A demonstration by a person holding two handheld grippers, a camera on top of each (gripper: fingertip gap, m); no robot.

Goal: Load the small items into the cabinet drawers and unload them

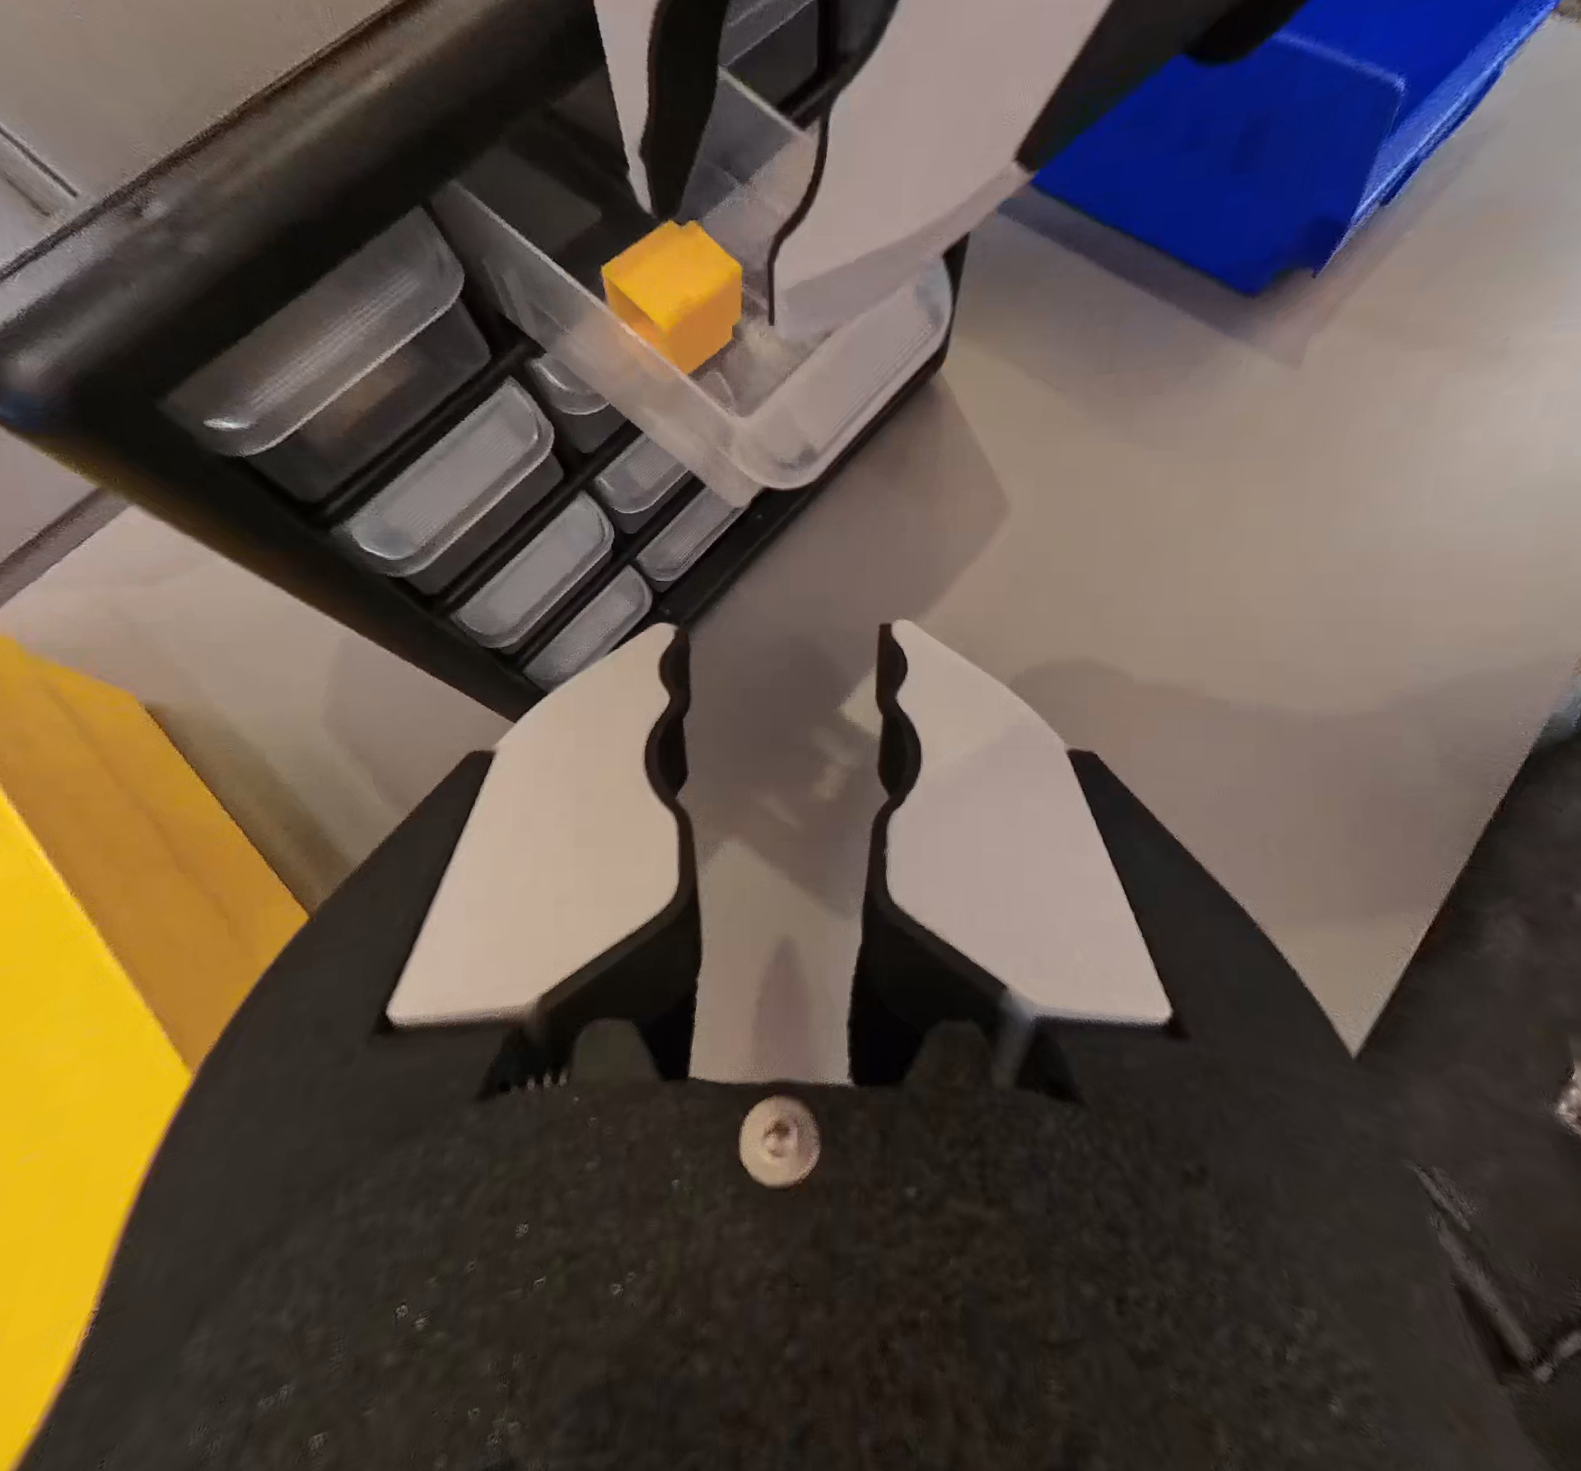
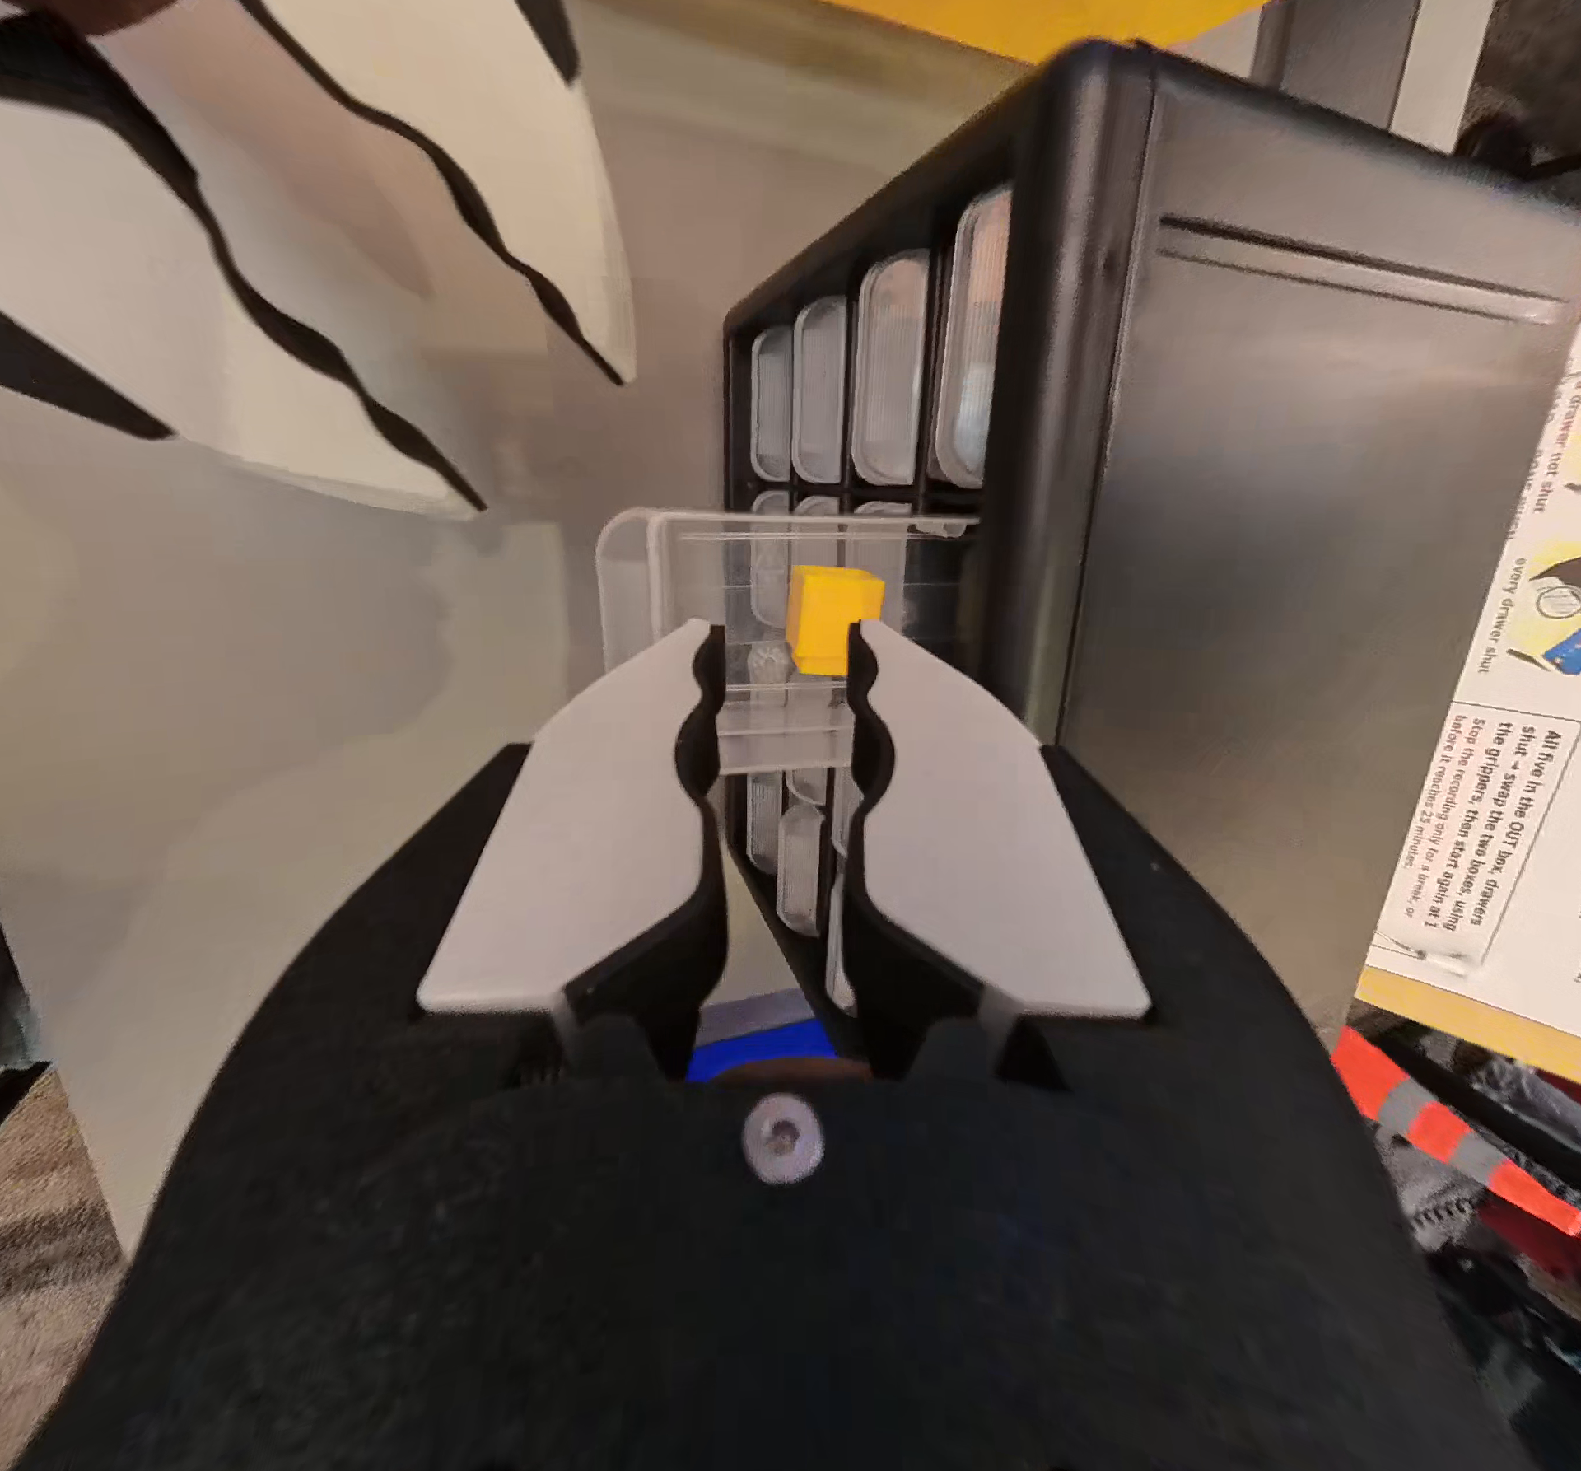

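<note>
- While one clear drawer (image 1: 684,369) stands pulled out of the black cabinet (image 1: 128,300), the yellow cube (image 1: 672,292) sits at its open top, so a single item is at the drawer and the job looks to be mid-cycle.
- Whether the cube is going in or coming out cannot be told from these views alone.
- The right gripper (image 2: 778,643) reaches over the drawer with its tips parted to a narrow gap; the cube lies at the right fingertip (image 2: 873,651), just beyond the tips, and looks to be apart from the other one.
- I judge it is not clamped: either just let go or about to be pinched.
- The left gripper (image 1: 783,643) hangs over the bare grey table (image 1: 1198,574) in front of the cabinet, fingers moderately apart and holding nothing.
- Every other drawer front in view looks pushed shut, and their frosted faces hide any contents, so how many items are already stowed cannot be read.
- A yellow bin (image 1: 77,959) lies at the left and a blue bin (image 1: 1326,146) at the right of the cabinet; their insides are out of view, so the count of items left is unknown.
- Left to do, by my reading: settle or lift the cube, shut this drawer, then handle the rest.
- A printed sheet (image 2: 1471,788) lies beside the cabinet.
</note>
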